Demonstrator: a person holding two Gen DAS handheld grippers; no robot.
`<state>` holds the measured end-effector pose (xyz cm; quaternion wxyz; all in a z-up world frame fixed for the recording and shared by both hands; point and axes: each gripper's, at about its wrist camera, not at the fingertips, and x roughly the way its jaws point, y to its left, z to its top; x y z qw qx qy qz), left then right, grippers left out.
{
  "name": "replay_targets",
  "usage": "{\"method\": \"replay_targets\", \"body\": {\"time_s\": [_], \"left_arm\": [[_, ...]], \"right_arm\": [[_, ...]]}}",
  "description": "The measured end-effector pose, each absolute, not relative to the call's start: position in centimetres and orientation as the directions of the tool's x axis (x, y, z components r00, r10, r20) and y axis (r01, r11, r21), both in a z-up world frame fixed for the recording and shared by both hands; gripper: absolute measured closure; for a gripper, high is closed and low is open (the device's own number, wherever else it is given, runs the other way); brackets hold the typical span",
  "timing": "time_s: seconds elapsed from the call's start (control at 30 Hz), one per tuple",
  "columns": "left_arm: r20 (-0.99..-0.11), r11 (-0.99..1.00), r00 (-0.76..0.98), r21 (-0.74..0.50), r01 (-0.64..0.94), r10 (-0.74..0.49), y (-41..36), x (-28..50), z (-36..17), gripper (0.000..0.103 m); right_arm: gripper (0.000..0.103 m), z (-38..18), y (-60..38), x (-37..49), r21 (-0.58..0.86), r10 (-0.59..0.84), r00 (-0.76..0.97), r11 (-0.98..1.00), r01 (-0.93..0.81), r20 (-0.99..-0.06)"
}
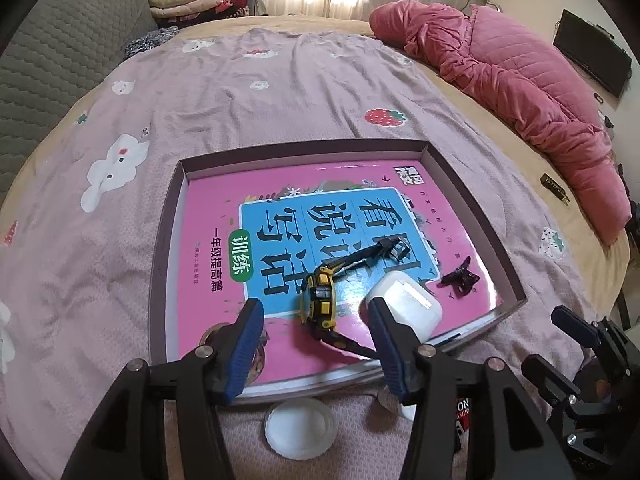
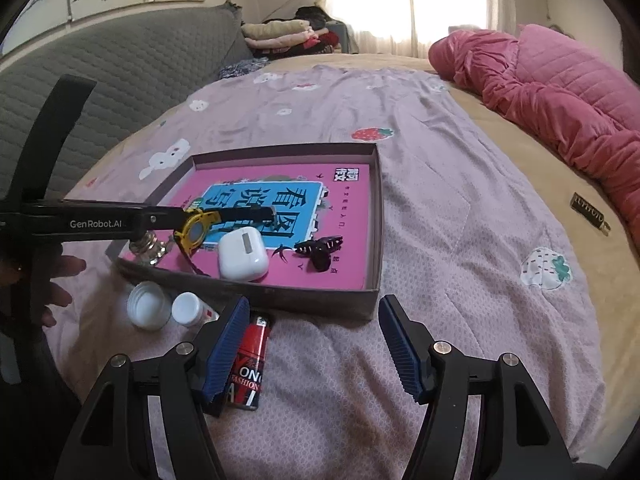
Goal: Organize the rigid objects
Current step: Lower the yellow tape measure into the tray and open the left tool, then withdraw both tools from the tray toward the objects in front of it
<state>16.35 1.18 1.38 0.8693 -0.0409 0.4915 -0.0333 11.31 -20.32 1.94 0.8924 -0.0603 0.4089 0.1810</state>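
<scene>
A shallow brown box [image 1: 476,204] [image 2: 378,208] lies on the bed with a pink book [image 1: 216,216] [image 2: 348,204] in it. On the book lie a yellow-and-black watch [image 1: 318,296] [image 2: 196,232], a white earbud case [image 1: 404,300] [image 2: 242,256] and a black hair clip [image 1: 460,278] [image 2: 320,250]. My left gripper [image 1: 316,344] is open just above the box's near edge, its fingers either side of the watch. My right gripper [image 2: 312,350] is open and empty over the bedspread in front of the box, beside a red lighter [image 2: 250,364].
A white lid [image 1: 300,428] [image 2: 148,306] and a small white bottle [image 2: 190,310] lie on the bedspread before the box. A small shiny object [image 2: 150,248] sits in the box's near left corner. A pink quilt [image 1: 520,80] [image 2: 560,92] lies at right, a small dark tag [image 2: 590,212] near it.
</scene>
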Motion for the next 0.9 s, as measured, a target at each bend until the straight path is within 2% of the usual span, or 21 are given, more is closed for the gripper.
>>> {"method": "replay_targets", "body": {"time_s": [0.33,0.5,0.9], "left_arm": [[-0.835,0.994,0.540,-0.107,0.033,-0.108,1.2,14.4,2.8,0.048],[-0.831,0.992,0.546,-0.122,0.016,-0.111,1.8,13.2,3.5,0.044],[-0.819,0.993,0.564,-0.121,0.004,-0.102,2.6,10.5,4.8,0.043]], "right_arm": [[0.034,2.6,-19.8,10.6,0.029,0.271,0.596,0.923,-0.383,-0.756],[0.034,2.8,-19.6,10.0,0.019,0.266,0.590,0.920,-0.391,-0.762],[0.034,3.4,-18.9,8.6,-0.008,0.264,0.576,0.905,-0.425,-0.773]]}}
